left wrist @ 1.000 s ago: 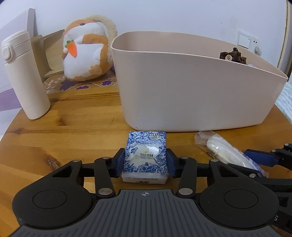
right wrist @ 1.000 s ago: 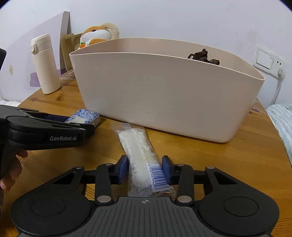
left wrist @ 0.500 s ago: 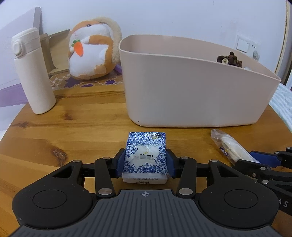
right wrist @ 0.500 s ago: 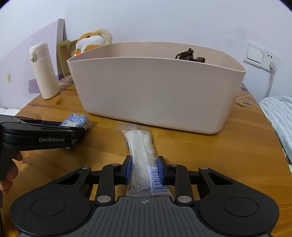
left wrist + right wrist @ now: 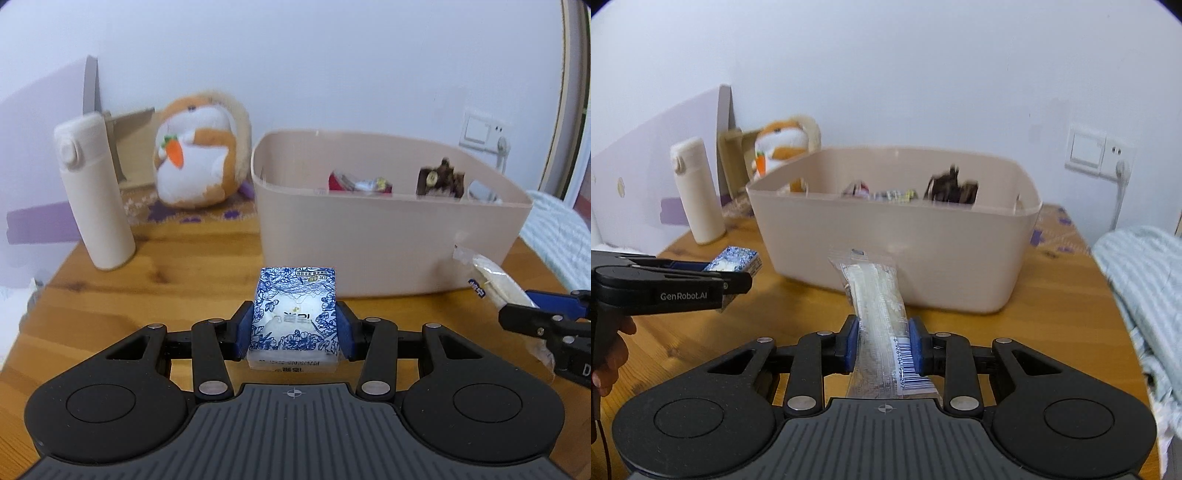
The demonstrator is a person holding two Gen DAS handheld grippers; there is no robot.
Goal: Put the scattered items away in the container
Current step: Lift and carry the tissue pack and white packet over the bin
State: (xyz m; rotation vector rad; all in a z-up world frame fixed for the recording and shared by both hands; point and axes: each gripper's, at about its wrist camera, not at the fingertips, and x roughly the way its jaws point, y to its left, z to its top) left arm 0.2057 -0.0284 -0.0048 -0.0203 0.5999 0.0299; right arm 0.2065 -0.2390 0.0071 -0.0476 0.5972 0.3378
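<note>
My left gripper is shut on a blue-and-white tissue pack, held above the wooden table in front of the beige container. My right gripper is shut on a long clear packet with white contents, also lifted off the table and pointing at the container. In the right wrist view the left gripper with the tissue pack hangs at the left. In the left wrist view the packet shows at the right edge. Inside the container lie a dark brown item and small wrapped packets.
A cream flask stands at the table's left. A hamster plush with a carrot sits behind it, next to a wooden stand. A striped cloth lies off the table's right edge. A wall switch with a plug is behind.
Both grippers have risen off the table with their items, and the container's inside has come into view. The right jaws have narrowed onto the packet.
</note>
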